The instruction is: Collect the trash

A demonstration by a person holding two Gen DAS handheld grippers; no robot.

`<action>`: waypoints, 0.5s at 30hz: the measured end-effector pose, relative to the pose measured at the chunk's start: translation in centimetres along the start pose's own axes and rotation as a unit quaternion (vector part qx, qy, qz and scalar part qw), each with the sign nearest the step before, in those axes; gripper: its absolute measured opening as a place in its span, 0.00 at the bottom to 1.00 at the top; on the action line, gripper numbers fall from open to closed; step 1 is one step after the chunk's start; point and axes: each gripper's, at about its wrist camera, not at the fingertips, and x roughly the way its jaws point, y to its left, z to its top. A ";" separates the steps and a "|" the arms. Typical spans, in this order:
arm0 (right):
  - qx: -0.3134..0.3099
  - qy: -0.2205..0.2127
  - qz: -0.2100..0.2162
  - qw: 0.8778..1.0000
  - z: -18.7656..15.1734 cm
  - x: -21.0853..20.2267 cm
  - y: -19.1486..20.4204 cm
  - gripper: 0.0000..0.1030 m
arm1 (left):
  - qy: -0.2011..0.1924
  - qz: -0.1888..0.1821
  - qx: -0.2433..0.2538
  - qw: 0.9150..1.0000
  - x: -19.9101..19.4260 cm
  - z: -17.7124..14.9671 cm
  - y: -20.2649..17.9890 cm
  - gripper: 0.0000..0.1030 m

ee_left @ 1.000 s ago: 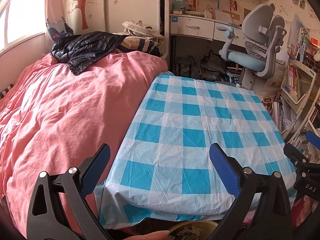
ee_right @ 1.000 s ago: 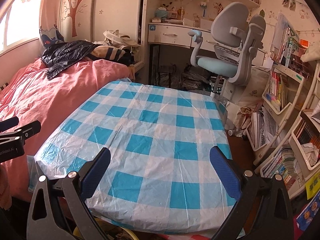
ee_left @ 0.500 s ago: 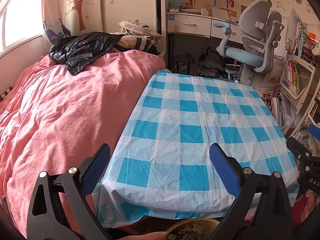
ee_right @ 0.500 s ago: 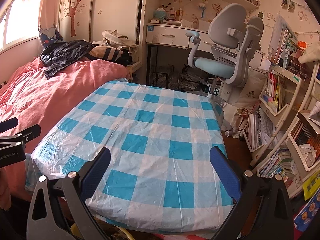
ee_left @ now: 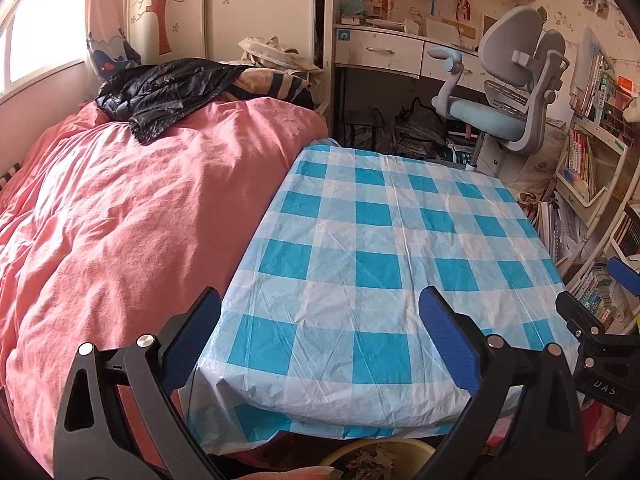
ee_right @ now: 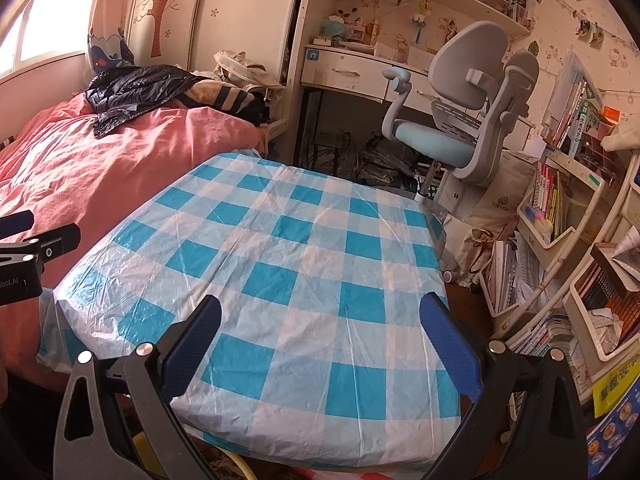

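A table with a blue and white checked plastic cloth [ee_left: 372, 264] fills both views; it also shows in the right wrist view [ee_right: 304, 280]. No trash lies on it. A yellowish bin with scraps inside [ee_left: 376, 460] peeks out under the table's near edge; its yellow rim shows in the right wrist view [ee_right: 236, 464]. My left gripper [ee_left: 320, 340] is open and empty above the near left edge. My right gripper [ee_right: 320, 344] is open and empty above the near edge. Each gripper shows at the side of the other's view.
A bed with a pink cover [ee_left: 120, 220] lies against the table's left side, with a black jacket [ee_left: 160, 88] on it. A grey and blue desk chair [ee_right: 460, 128] and a desk stand behind. Shelves of books [ee_right: 568, 280] crowd the right.
Both grippers have pulled back and risen a little from the table, so more of its near edge and the room shows. Both stay open and empty.
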 end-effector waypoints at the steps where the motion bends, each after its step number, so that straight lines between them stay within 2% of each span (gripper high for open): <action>1: -0.003 0.000 -0.001 1.000 0.0 0.0 0.1 0.93 | -0.001 0.000 0.000 1.000 0.0 0.0 0.0 0.93; 6: -0.009 0.003 -0.002 1.000 -0.1 0.2 0.2 0.93 | -0.006 -0.008 0.000 1.000 0.1 0.1 0.0 0.93; 9: -0.008 0.010 0.001 1.000 -0.2 0.6 -0.1 0.93 | -0.005 -0.049 -0.003 0.999 0.1 0.3 0.1 0.93; 15: 0.009 0.043 0.008 0.999 -0.7 2.5 -1.5 0.93 | -0.020 -0.058 0.029 0.998 -0.1 1.2 -1.3 0.93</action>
